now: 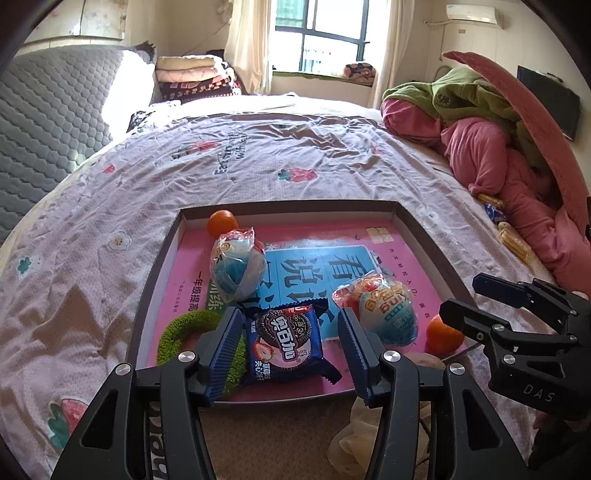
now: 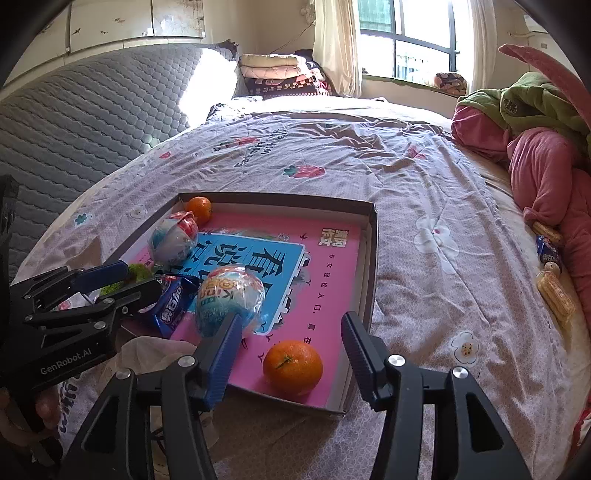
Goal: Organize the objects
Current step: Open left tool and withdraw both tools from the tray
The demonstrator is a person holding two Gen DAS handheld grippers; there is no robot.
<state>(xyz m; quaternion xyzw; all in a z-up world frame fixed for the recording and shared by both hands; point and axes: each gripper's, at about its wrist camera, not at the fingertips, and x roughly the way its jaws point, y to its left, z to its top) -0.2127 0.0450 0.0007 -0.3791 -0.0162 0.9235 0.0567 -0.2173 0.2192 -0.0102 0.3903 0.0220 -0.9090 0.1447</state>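
Grey quilted headboard [image 1: 48,122] at ten o'clock; folded blankets [image 1: 192,75] stacked at eleven; bright window [image 1: 332,33] at twelve; heaped pink and green clothes [image 1: 476,125] at two o'clock.

A shallow cardboard tray [image 1: 424,236] with a pink and blue printed sheet on its floor is laid on the bed. In it, a blue cookie packet [image 1: 286,341] is seen flat at the near edge, with a green fuzzy ring [image 1: 177,334] just to its left. Two plastic-wrapped toy eggs are placed inside, one far left [image 1: 238,264] and one near right [image 1: 384,310], with one orange [image 1: 221,222] in the far left corner and another orange [image 2: 292,367] at the near right.
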